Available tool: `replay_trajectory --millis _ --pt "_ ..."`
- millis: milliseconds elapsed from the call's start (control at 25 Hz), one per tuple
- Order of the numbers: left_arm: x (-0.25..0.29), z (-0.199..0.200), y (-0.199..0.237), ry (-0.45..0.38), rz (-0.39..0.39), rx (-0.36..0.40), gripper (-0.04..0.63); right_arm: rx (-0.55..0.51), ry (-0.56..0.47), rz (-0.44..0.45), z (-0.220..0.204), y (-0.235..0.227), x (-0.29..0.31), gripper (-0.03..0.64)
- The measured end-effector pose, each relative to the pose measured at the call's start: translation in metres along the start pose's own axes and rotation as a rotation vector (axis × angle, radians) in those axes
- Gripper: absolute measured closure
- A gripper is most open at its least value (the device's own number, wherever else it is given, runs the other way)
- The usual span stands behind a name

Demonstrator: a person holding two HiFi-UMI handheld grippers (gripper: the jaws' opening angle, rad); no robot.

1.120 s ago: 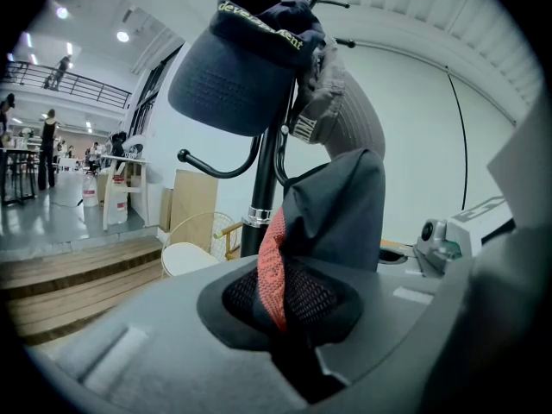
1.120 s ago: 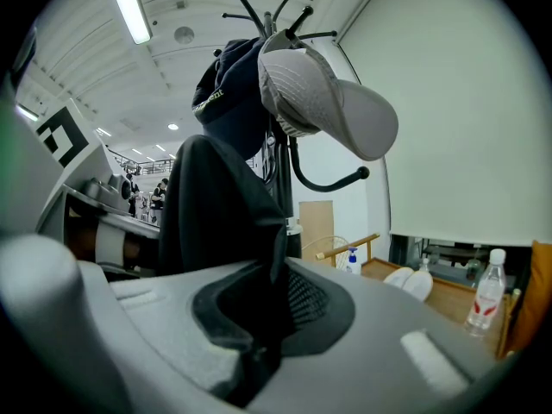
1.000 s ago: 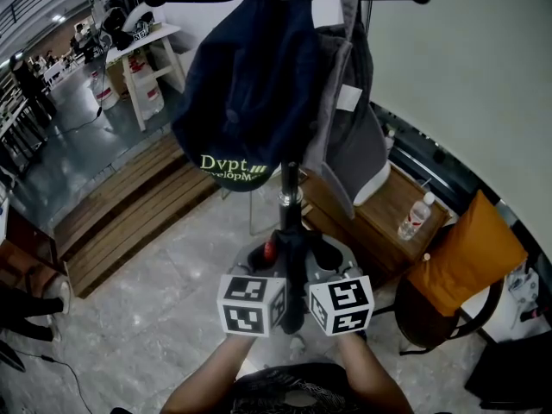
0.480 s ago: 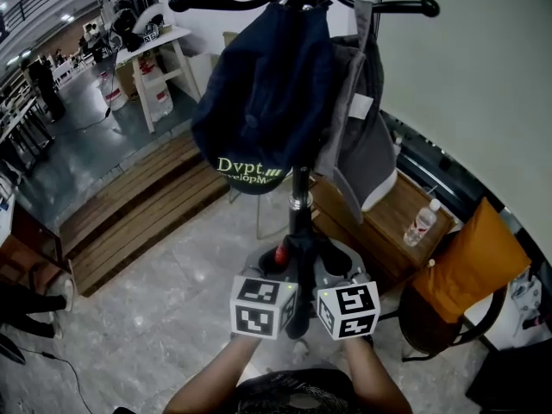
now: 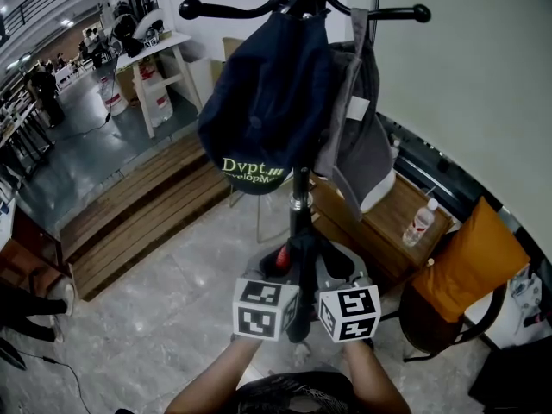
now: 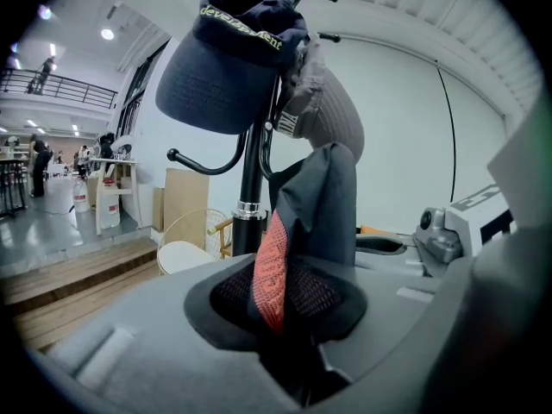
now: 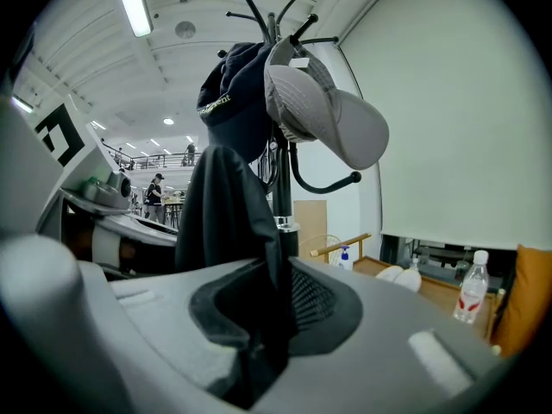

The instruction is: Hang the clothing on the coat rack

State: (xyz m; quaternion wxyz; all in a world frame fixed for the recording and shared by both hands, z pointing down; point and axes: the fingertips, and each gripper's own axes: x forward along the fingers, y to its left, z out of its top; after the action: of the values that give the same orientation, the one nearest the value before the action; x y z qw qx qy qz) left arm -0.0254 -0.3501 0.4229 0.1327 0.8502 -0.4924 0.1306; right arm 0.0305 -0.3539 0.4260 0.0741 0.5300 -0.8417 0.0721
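The 2 grippers sit side by side low in the head view, just in front of the coat rack (image 5: pixel 299 188) pole. The left gripper (image 5: pixel 278 259) is clamped on a fold of the dark garment (image 6: pixel 323 197), with an orange-red woven tag (image 6: pixel 269 270) pinched at the mouth of its jaws. The right gripper (image 5: pixel 333 262) is likewise clenched on the same black cloth, which rises from its jaws as a peaked fold. The garment is bunched between the 2 grippers and hides the lower pole; it touches no hook. Above, a navy cap (image 5: pixel 259 102) and a grey cap (image 5: pixel 358 136) hang touching each other near the rack's top, brims down. 2 hook arms reach out sideways past them, their ball ends (image 5: pixel 191 9) (image 5: pixel 420 12) clear of both caps. In the right gripper view a lower curved hook (image 7: pixel 332 184) juts toward the pale wall (image 5: pixel 466 84) under the grey brim. A low wooden cabinet (image 5: pixel 379 218) with a water bottle (image 5: pixel 420 221) stands near the rack's right, and an orange cushion (image 5: pixel 470 257) lies beyond.
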Motion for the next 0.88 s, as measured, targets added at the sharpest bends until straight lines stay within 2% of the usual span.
replay_trajectory --millis 280,880 --pt "-0.009 0.004 -0.004 -0.016 -0.005 0.013 0.506 0.007 -0.008 -0.021 0.001 0.003 -0.011 0.568" --pt "-0.028 0.002 -0.014 -0.037 -0.025 0.014 0.505 0.011 -0.02 -0.061 0.002 0.012 -0.04 0.566"
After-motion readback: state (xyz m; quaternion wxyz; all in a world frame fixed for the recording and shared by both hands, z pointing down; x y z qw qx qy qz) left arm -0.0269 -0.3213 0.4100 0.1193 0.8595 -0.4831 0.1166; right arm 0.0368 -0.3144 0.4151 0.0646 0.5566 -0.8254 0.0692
